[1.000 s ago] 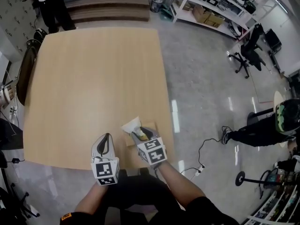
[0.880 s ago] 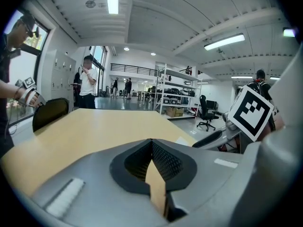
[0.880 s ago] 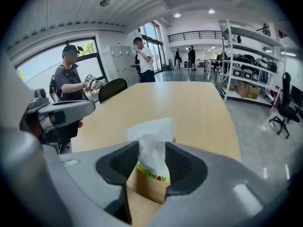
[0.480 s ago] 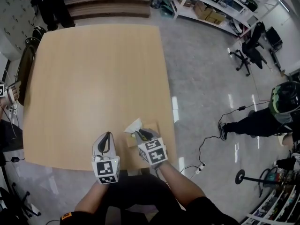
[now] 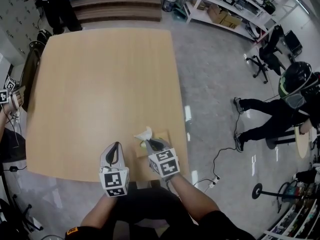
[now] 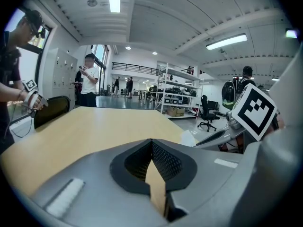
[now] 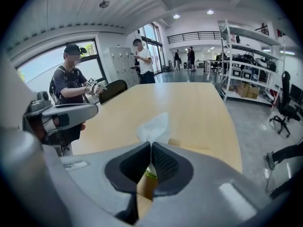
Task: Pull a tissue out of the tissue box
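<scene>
The right gripper [image 7: 150, 145] has its jaws pinched together on the tissue [image 7: 154, 126], whose white tuft stands up just past the tips. They have just been closing, with the tissue between them. The tissue still sits in the box [image 5: 163, 134], which stands near the table's [image 5: 100, 84] near right corner. The left gripper [image 6: 151, 143] has its jaws together on nothing and hovers over the near edge, just beside the box on its left, not touching it. The tissue is likely very light, thin and limp, and it will probably tear if jerked or gripped by a mere corner. The best hold seems to be low on the tuft, close to the slot, where the sheet is bunched (which is roughly where the jaws now sit). The box also looks light and may lift along with the sheet unless it is held down. Compared with a second ago, the right gripper's jaws were wide around the tuft and are now shut on it. Both grippers sit in much the same places, and the tuft stands about as before. Out on the floor at the right, a person has moved.
</scene>
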Demonstrator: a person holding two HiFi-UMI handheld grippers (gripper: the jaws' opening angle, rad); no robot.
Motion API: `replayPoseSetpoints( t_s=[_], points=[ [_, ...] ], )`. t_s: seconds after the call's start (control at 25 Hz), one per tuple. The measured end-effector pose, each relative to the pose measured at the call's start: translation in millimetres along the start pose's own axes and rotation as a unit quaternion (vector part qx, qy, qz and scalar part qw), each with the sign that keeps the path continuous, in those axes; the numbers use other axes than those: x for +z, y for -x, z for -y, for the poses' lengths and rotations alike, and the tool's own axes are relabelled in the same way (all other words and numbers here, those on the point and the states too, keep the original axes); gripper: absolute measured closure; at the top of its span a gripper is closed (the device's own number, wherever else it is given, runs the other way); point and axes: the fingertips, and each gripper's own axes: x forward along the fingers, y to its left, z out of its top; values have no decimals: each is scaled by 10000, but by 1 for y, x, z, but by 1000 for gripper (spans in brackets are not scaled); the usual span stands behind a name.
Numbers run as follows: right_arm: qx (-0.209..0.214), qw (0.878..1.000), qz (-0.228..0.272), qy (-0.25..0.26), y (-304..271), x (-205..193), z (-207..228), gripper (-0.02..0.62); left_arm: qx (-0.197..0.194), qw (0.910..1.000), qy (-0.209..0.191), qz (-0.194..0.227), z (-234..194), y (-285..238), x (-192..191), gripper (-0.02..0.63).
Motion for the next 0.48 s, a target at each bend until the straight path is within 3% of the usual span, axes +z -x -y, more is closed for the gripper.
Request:
replayPoseSetpoints(
  t_s=[0.48],
  points=[
    [-24,9986,529,-9,24,24,-4,594,59,9999,24,136,4,12,5,589]
  ],
)
